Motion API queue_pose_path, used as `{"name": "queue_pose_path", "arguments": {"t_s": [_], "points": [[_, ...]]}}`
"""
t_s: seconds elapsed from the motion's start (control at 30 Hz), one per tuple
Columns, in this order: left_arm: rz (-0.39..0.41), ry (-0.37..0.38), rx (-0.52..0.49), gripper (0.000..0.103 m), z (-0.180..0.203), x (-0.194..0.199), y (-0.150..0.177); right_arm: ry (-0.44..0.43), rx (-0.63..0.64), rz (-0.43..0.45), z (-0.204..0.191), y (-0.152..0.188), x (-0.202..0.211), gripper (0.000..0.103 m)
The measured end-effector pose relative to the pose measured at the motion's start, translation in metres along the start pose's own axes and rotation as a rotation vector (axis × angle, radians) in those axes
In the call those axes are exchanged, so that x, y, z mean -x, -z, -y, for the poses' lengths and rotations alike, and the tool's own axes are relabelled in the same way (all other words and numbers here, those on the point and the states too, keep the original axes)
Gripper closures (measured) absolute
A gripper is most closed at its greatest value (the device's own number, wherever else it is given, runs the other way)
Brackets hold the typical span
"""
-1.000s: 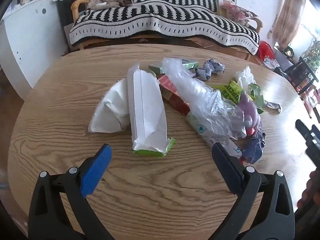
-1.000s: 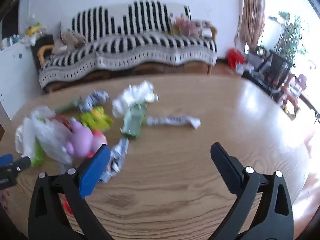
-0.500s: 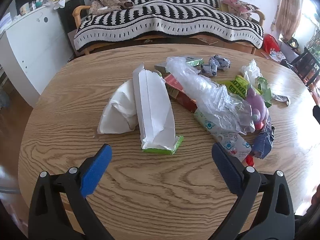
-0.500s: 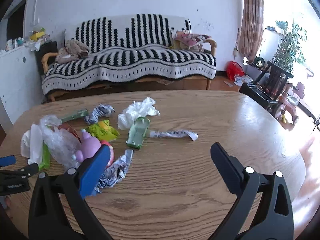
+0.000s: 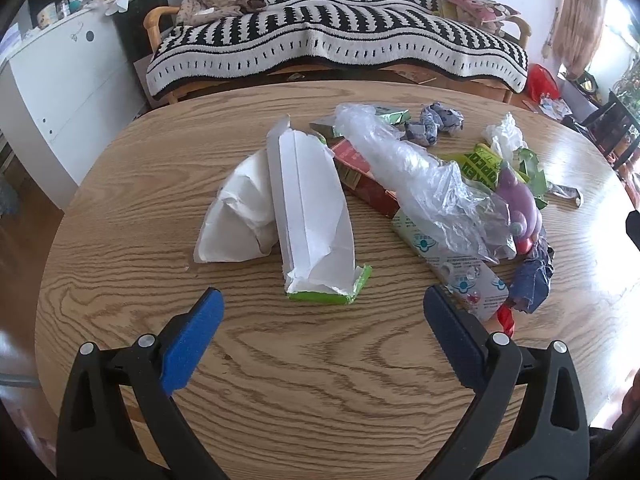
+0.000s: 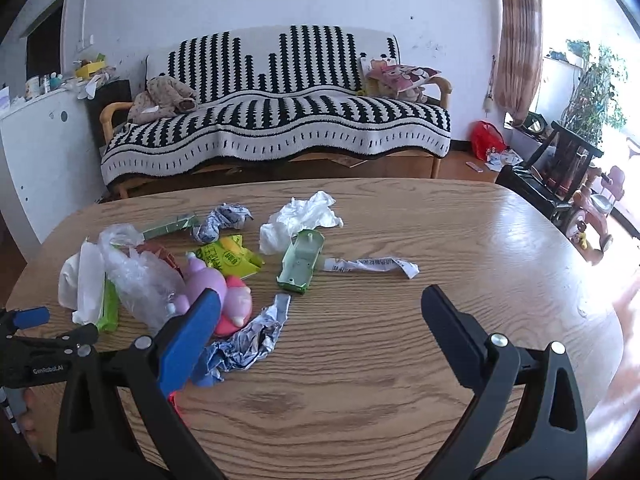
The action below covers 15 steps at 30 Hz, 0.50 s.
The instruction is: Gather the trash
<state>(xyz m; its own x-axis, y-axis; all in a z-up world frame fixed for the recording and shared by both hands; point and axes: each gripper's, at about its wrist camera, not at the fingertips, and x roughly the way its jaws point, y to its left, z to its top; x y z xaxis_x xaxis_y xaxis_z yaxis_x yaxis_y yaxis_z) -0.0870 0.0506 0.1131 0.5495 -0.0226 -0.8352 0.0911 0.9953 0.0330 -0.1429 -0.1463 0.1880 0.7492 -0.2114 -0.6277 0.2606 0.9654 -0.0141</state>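
Trash lies in a heap on the oval wooden table [image 5: 320, 380]. In the left wrist view, a torn white and green carton [image 5: 312, 216] lies nearest, beside a crumpled white paper [image 5: 236, 216], a clear plastic bag [image 5: 420, 184], a red box [image 5: 360, 176] and a printed carton [image 5: 452, 264]. My left gripper [image 5: 323, 306] is open and empty just short of the white carton. In the right wrist view, a pink toy [image 6: 216, 288], crumpled foil [image 6: 248, 340], a green plastic tray [image 6: 302, 260], a white tissue [image 6: 300, 220] and a paper strip [image 6: 372, 266] show. My right gripper [image 6: 320, 308] is open and empty above bare table.
A sofa with a black and white striped cover [image 6: 276, 120] stands behind the table. A white cabinet [image 5: 48, 96] is at the left. A dark chair [image 6: 560, 168] and a pink ride-on toy [image 6: 592, 212] stand at the right. My left gripper shows in the right wrist view [image 6: 36, 344].
Both grippers have pulled back and risen a little, so more of the table and the room shows. Both stay open. The trash has not moved.
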Motion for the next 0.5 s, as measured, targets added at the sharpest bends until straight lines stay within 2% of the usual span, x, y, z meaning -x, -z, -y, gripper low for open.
{"name": "queue_pose_path", "arguments": {"t_s": [0.13, 0.27, 0.4, 0.5], "points": [[-0.005, 0.006, 0.002, 0.006, -0.008, 0.000, -0.004, 0.016, -0.019, -0.009, 0.007, 0.000, -0.003, 0.006], [-0.005, -0.009, 0.023, 0.006, -0.035, -0.004, -0.015, 0.020, -0.045, -0.014, 0.016, 0.001, -0.004, 0.006], [-0.016, -0.029, 0.081, 0.006, -0.056, -0.010, -0.013, 0.023, -0.049, -0.031, 0.020, 0.003, -0.007, 0.006], [-0.028, -0.040, 0.070, 0.006, -0.057, -0.014, -0.010, 0.025, -0.067, -0.035, 0.023, 0.002, -0.007, 0.006]]}}
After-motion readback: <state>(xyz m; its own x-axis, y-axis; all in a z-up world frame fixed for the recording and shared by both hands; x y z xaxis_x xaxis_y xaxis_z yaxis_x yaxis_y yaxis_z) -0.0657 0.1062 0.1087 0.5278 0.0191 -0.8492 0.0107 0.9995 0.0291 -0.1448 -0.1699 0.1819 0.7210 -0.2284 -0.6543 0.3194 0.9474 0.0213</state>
